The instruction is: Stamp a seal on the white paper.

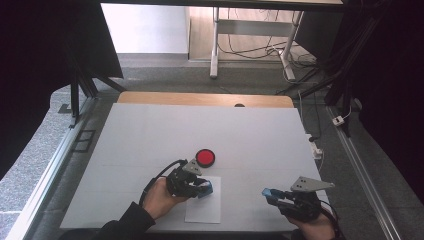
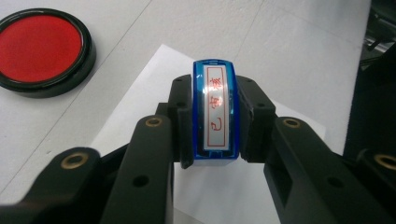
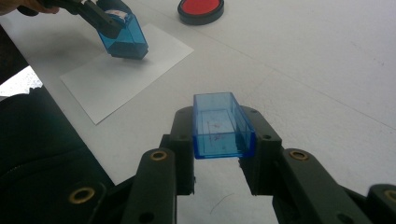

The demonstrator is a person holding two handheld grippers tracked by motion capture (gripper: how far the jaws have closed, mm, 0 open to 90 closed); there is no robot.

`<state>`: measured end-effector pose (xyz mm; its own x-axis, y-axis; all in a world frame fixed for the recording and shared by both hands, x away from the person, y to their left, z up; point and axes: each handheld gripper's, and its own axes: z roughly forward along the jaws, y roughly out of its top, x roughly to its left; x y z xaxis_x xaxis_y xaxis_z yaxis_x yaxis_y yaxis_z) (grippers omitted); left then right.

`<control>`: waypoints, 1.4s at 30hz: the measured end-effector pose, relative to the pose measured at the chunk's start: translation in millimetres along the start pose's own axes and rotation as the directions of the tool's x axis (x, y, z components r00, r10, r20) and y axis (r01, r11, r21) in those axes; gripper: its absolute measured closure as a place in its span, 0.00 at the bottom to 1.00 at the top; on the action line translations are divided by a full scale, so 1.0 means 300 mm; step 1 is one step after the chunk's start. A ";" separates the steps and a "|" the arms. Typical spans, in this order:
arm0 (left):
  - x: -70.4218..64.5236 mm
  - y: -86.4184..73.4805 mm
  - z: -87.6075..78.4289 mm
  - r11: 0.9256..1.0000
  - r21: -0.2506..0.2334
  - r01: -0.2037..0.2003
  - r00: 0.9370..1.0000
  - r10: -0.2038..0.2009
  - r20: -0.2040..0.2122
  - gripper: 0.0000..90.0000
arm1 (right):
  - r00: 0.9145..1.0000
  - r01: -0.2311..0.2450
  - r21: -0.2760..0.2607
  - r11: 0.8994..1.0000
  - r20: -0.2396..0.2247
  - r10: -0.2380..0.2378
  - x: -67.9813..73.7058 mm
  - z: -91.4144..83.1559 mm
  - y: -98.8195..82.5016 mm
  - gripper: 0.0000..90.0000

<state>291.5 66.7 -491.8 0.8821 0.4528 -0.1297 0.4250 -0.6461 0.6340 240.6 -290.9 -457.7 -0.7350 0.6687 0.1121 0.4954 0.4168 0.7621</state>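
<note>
My left gripper (image 1: 201,188) is shut on a blue stamp (image 2: 215,93) with a white label in red characters. It holds the stamp (image 3: 123,39) tilted, base down, over a white sheet of paper (image 1: 204,209). Whether the base touches the sheet I cannot tell. A round red ink pad (image 1: 205,157) in a black case lies just beyond the sheet. At the front right, my right gripper (image 1: 270,194) is shut on a clear blue stamp cap (image 3: 222,126), held a little above the table with its hollow side up.
The white table top (image 1: 260,135) stretches wide beyond the ink pad. Its wooden far edge (image 1: 200,98) and metal side rails (image 1: 360,165) border it. A person's dark sleeve (image 1: 125,225) comes in at the front left.
</note>
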 end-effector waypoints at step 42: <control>-0.013 -0.011 0.026 1.000 0.020 0.015 1.000 -0.015 -0.021 0.78 | 1.000 0.004 0.010 1.000 0.000 -0.004 0.002 0.003 0.001 0.76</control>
<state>288.4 62.2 -499.4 0.8714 0.4749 -0.1231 0.4421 -0.6513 0.6168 240.8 -289.9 -458.0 -0.7369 0.6671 0.1093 0.4973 0.4253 0.7562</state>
